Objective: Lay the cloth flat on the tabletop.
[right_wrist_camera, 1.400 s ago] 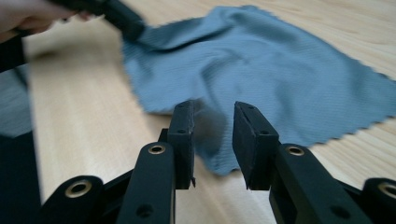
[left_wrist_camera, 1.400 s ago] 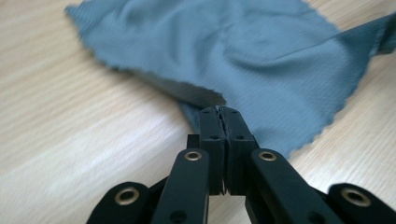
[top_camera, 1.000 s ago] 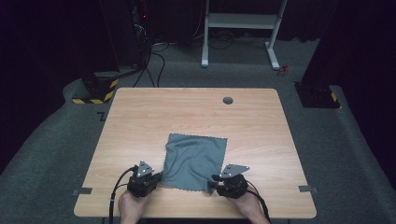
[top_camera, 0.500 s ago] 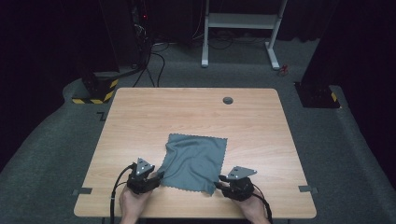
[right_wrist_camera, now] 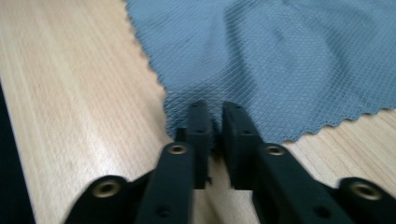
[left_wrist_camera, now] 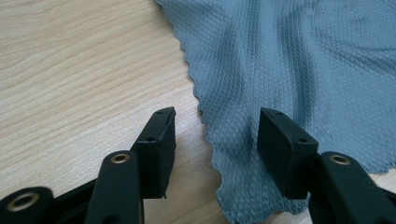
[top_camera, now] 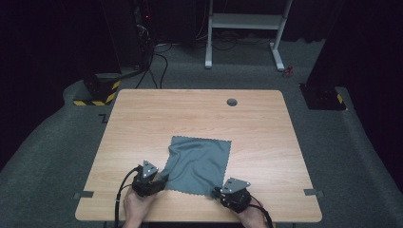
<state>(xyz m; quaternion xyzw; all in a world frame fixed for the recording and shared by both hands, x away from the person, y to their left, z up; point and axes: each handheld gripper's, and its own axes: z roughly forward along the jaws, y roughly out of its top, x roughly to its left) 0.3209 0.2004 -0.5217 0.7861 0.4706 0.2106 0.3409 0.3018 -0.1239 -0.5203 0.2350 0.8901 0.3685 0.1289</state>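
Note:
A grey-blue waffle-weave cloth [top_camera: 199, 161] lies spread on the wooden table [top_camera: 142, 123], with a few ripples near its left side. At the cloth's near-left corner my left gripper [top_camera: 160, 180] stands open. Its jaws straddle the scalloped edge of the cloth [left_wrist_camera: 289, 56], one over bare wood and one over fabric, as the left gripper [left_wrist_camera: 215, 126] shows in its own view. At the near-right corner my right gripper [top_camera: 217, 192] is shut on the cloth. In the right gripper view the gripper [right_wrist_camera: 217, 119] pinches the corner of the cloth [right_wrist_camera: 280, 56].
A round cable hole [top_camera: 232, 102] sits near the table's far edge. Grey tape tabs [top_camera: 310, 192] mark both near corners. Beyond the table, on the dark carpet, are a white desk frame [top_camera: 247, 21] and loose cables [top_camera: 157, 61]. Bare wood surrounds the cloth.
The right gripper has shifted slightly toward the near edge at the cloth's corner. The left gripper has hardly moved, and the cloth keeps its shape.

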